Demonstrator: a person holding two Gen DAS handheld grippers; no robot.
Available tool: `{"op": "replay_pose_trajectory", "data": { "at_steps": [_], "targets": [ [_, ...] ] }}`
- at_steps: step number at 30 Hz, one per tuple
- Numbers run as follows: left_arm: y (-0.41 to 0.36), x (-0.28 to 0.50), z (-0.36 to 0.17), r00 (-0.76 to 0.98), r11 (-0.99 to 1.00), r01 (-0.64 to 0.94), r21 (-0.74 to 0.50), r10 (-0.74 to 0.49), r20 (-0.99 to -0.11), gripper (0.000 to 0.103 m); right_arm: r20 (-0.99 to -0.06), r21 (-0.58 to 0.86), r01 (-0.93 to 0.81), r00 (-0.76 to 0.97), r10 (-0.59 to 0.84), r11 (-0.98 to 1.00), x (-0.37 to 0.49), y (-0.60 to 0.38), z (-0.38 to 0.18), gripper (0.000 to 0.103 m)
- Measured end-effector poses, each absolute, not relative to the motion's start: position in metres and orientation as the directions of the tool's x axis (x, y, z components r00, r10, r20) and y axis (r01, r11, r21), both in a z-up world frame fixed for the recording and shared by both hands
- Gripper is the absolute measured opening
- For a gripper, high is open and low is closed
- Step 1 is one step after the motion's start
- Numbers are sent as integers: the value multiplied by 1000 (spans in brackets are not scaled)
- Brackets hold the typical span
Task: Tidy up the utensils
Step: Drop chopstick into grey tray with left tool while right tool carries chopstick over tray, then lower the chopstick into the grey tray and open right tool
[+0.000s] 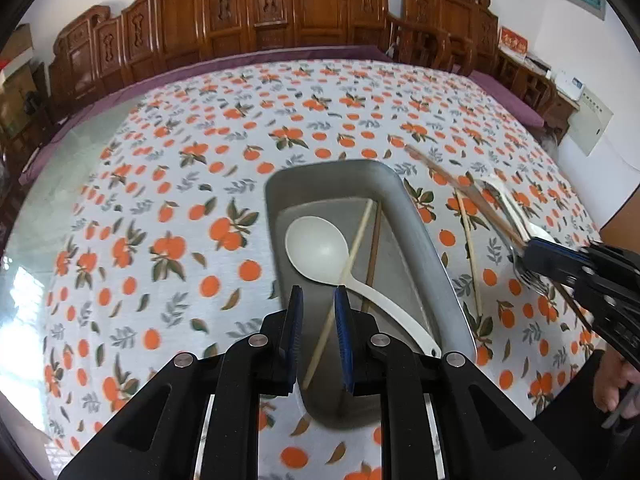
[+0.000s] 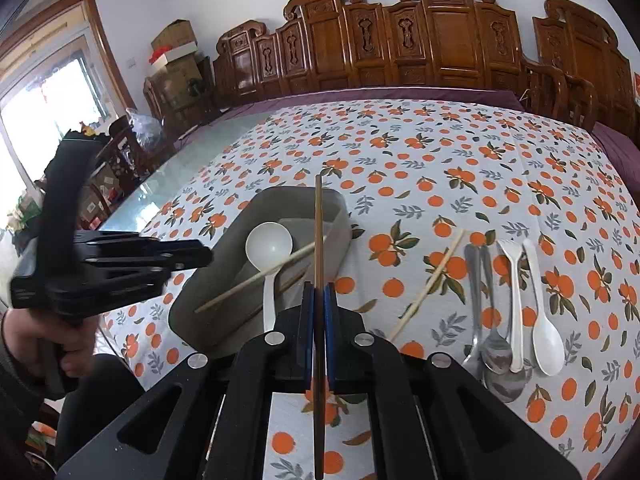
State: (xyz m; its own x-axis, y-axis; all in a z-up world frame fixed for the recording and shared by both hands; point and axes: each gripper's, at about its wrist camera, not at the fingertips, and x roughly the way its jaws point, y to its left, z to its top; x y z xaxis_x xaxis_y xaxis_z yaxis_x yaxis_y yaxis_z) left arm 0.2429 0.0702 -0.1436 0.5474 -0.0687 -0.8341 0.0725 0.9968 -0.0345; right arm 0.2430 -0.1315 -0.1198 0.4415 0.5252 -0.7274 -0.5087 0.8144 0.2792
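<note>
Two grippers work over my table, which is spread with an orange-print tablecloth (image 2: 460, 152); carved wooden chairs (image 2: 436, 28) line its far edge. Next in size, a grey metal tray (image 1: 416, 216) lies on the cloth. Inside it rest a white ladle (image 1: 316, 246), a pale chopstick (image 1: 352, 256) laid across the ladle's handle, and a dark chopstick (image 1: 374, 256) along the tray floor.

My left gripper (image 1: 319, 320) hovers above the tray's near end, its blue-padded fingers parted with nothing between them. My right gripper (image 2: 319, 312) is clamped on a dark brown chopstick (image 2: 318, 232), which stands between the pads and points out over the tray.

On the cloth to the right of the tray, apart from it, a second pale chopstick (image 2: 430, 280) lies at a slant. Further right, a row of cutlery lies side by side: a metal fork (image 2: 474, 300), a metal spoon (image 2: 494, 332), a white plastic fork (image 2: 514, 280) and a white plastic spoon (image 2: 544, 320). Whether the metal pieces touch one another I cannot tell.
</note>
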Motion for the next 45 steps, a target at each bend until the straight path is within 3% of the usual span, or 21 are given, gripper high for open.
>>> {"op": "replay_pose_trajectory", "data": {
  "at_steps": [14,17,32,45],
  "targets": [
    [110,198,-108,621,995,57,-83,-100,-777,17,-762,267,-525,399,511,808,248,-78,-126,6],
    [117,192,-106,630,995,46,-87,-97,-771,22,-769,270,-526,386,510,806,251,-66,-131,6],
    [135,180,-110,636,995,22,-97,-89,-767,22,-812,285,-488,334,478,825,268,-26,-165,6],
    [133,180,-110,636,995,29,-96,-92,-766,22,-796,308,-508,326,511,804,261,-24,-166,8]
  ]
}}
